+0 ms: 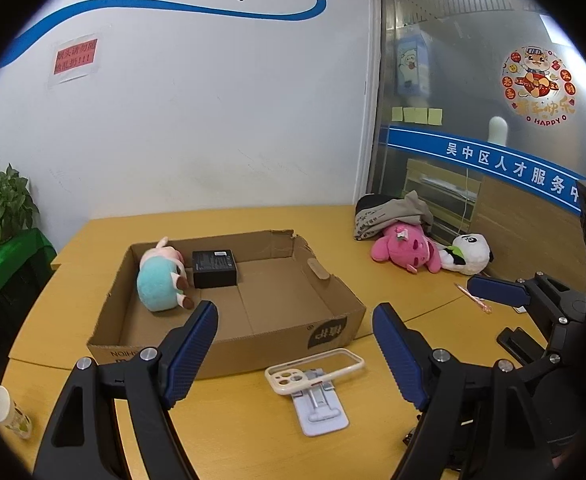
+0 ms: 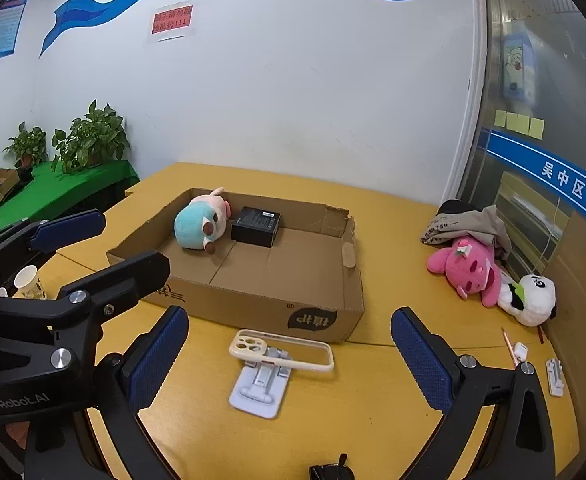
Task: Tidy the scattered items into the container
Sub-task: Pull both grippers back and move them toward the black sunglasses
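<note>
Between picks: cardboard box [image 2: 253, 280] on the desk [image 2: 393, 420] already holds the blue-pink plush [image 2: 201, 224] and black box [image 2: 256, 226]; pink plush [image 2: 467, 272] and panda plush [image 2: 527, 300] lie well apart to the right. Left tongs [image 1: 295, 354] and right tongs [image 2: 289, 358] both gape wide, empty. Likely next grab: the cream phone case [image 2: 281, 350] on its white stand [image 2: 259, 390] (touching, case on top), just ahead between the right tongs' fingers, calling for a short drop and closure on the rim.

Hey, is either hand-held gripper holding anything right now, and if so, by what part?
Nothing is held. The left hand-held gripper and the right hand-held gripper are both open, empty, above the phone case on its stand.
</note>
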`<state>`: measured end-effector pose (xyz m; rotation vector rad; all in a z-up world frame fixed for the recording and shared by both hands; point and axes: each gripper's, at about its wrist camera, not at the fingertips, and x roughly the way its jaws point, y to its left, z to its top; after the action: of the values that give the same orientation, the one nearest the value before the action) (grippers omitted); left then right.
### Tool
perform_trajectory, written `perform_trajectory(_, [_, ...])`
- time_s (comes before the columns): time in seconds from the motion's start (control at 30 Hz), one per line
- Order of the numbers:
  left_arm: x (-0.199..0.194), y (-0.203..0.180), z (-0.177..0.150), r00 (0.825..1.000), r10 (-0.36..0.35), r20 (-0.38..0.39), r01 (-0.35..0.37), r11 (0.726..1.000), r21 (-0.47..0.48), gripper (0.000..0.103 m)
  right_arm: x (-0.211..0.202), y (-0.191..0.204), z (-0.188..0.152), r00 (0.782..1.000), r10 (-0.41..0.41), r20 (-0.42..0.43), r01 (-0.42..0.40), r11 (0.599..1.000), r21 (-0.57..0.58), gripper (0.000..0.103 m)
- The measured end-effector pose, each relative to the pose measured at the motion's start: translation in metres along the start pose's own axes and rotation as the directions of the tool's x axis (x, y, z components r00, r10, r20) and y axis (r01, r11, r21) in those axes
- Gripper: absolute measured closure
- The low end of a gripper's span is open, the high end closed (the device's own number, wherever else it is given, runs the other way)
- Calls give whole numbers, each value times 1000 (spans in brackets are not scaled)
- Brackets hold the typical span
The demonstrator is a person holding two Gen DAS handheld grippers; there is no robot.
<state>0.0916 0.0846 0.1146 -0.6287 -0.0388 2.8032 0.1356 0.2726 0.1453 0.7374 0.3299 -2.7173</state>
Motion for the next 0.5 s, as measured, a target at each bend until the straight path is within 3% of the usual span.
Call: perform_trajectory(0.5, [0, -19, -15, 998, -48, 27, 48, 999, 18, 23, -13, -13, -25, 1000, -18, 13, 18, 1000, 11, 0])
